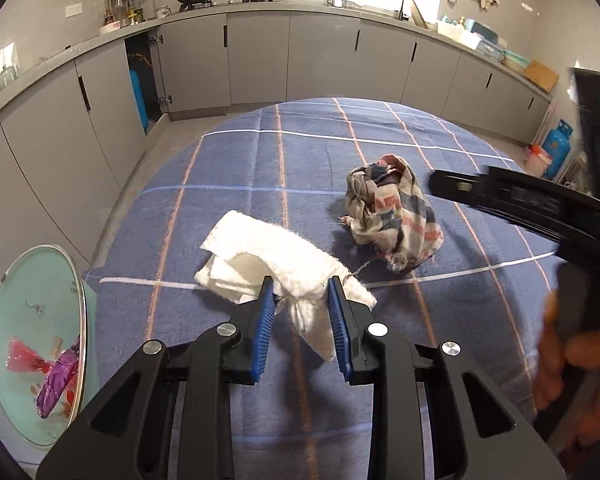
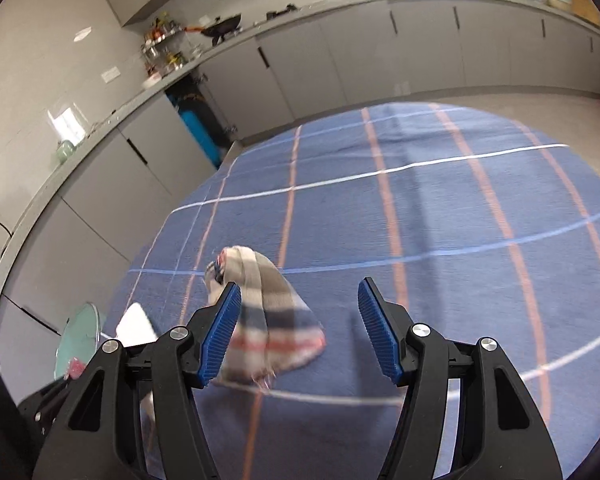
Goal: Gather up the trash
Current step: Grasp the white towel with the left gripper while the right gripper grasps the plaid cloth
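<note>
The left hand-held gripper, pinching the white cloth, should lift it clear toward the bin at lower left, while the right hand-held gripper, spread, centres on the striped rag.

I could read no words, brand names or numbers anywhere in either view; whatever labels there were on the jars far off on the kitchen counter stayed too small and blurred.
</note>
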`<state>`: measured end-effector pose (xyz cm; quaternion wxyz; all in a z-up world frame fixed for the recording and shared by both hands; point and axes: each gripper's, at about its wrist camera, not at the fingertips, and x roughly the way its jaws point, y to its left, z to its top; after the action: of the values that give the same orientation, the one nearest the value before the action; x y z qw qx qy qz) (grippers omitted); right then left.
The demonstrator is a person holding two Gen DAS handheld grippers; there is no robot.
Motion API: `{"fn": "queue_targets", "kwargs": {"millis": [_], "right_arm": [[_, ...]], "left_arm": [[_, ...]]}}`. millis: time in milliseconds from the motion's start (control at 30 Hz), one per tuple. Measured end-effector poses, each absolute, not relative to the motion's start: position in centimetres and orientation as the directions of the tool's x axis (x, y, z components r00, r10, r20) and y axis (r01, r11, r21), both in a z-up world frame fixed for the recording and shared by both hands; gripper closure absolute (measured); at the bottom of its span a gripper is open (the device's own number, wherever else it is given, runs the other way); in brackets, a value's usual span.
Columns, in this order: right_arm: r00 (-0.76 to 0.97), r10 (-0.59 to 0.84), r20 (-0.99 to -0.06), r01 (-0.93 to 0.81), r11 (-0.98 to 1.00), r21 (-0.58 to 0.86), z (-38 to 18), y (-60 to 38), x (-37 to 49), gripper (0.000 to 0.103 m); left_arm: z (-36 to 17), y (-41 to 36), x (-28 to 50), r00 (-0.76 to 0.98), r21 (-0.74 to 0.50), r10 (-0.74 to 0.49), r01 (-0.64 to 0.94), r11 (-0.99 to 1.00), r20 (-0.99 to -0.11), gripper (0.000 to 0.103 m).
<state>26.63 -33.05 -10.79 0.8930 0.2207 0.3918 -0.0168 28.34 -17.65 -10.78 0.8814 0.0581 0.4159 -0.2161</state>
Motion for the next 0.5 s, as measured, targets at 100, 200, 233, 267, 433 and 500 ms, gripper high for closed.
{"fn": "queue_targets", "kwargs": {"millis": [100,200,233,267,433,500], "right_arm": [[0.664,0.193,-0.722,0.187,0.892,0.411,-11.7,-32.0,27.9,0.040],[0.648,0.211,-0.732,0.151,0.906,0.395,-12.1,-30.4,28.3,0.041],[0.638,0.202,-0.743,0.144,0.917,0.373,-12.3,-29.8,28.4,0.044],[0.633,0.203,-0.747,0.140,0.919,0.368,-12.4,-29.5,28.4,0.055],[0.628,0.183,-0.756,0.108,0.942,0.317,-12.6,-28.2,28.3,0.084],[0.638,0.138,-0.758,0.125,0.952,0.278,-12.3,-28.0,27.7,0.086]], "left_arm": [[-11.1,-17.2,28.6,0.565,-0.068,-0.320,0.421,0.905,-0.761,0.076],[-11.6,-16.7,29.0,0.562,-0.071,-0.311,0.408,0.910,-0.767,0.076],[-11.7,-16.6,29.1,0.560,-0.075,-0.312,0.405,0.911,-0.768,0.076],[-11.8,-16.3,29.2,0.557,-0.082,-0.314,0.401,0.912,-0.769,0.076],[-11.8,-15.2,29.2,0.554,-0.096,-0.317,0.390,0.916,-0.770,0.075],[-11.6,-14.8,29.1,0.557,-0.095,-0.316,0.389,0.916,-0.768,0.075]]}}
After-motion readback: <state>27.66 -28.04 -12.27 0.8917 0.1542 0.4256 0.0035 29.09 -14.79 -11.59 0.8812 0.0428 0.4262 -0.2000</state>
